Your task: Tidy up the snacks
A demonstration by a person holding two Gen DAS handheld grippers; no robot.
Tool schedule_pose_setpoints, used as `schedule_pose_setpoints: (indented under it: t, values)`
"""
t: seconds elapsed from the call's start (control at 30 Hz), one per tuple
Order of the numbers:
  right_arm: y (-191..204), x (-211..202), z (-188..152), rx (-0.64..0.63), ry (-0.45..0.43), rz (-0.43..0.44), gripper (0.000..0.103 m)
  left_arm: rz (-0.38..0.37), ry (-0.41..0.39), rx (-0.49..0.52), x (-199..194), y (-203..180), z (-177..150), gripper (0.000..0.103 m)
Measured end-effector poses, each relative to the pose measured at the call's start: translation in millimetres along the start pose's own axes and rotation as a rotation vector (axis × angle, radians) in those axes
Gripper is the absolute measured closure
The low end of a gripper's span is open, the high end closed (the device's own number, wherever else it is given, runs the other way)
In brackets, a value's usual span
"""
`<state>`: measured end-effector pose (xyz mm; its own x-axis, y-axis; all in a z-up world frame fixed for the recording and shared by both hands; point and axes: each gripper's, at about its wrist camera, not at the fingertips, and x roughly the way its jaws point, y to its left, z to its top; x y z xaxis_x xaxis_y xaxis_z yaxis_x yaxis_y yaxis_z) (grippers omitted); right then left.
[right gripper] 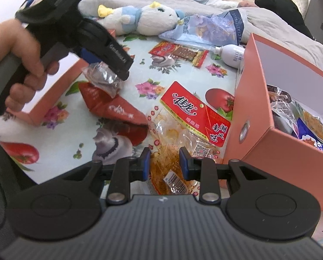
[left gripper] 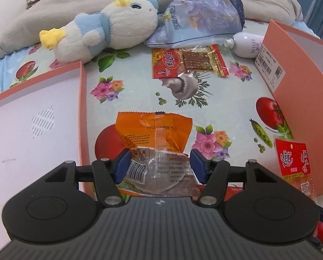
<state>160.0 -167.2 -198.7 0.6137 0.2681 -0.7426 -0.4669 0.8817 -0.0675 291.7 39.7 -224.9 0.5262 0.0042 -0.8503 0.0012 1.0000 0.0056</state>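
Left claw (left gripper: 160,165) is clamped on the orange packet (left gripper: 155,149), lifted clear of the bed, just beside the lid (left gripper: 36,130) and well apart from the box (right gripper: 291,112). Right claw (right gripper: 164,162) straddles the red-label packet (right gripper: 183,130), pads apart; its long axis runs straight ahead. The box lies immediately right of it.

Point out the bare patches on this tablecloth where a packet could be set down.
Bare cloth lies between the striped red packet and the orange packet, bordered by the box lid and the pink box. Crowded: beside the box, where the red-label packet and red wrapper lie.
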Motion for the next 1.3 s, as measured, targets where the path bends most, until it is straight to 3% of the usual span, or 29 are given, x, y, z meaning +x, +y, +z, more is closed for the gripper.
schedule_pose_setpoints:
  t: [0.47, 0.73, 1.0, 1.3]
  values:
    - [-20, -12, 22, 0.122, -0.05, 0.077, 0.072, -0.003, -0.072, -0.142, -53, 10, -2, 0.039]
    - [-25, -32, 42, 0.153, -0.109, 0.126, 0.072, -0.013, -0.12, -0.131, -90, 2, 2, 0.039]
    - [-38, -48, 60, 0.166, -0.156, 0.117, 0.072, -0.044, -0.175, -0.187, -124, 1, 14, 0.039]
    - [-60, -68, 79, 0.163, -0.215, 0.045, 0.072, -0.078, -0.185, -0.214, -141, -8, 24, 0.039]
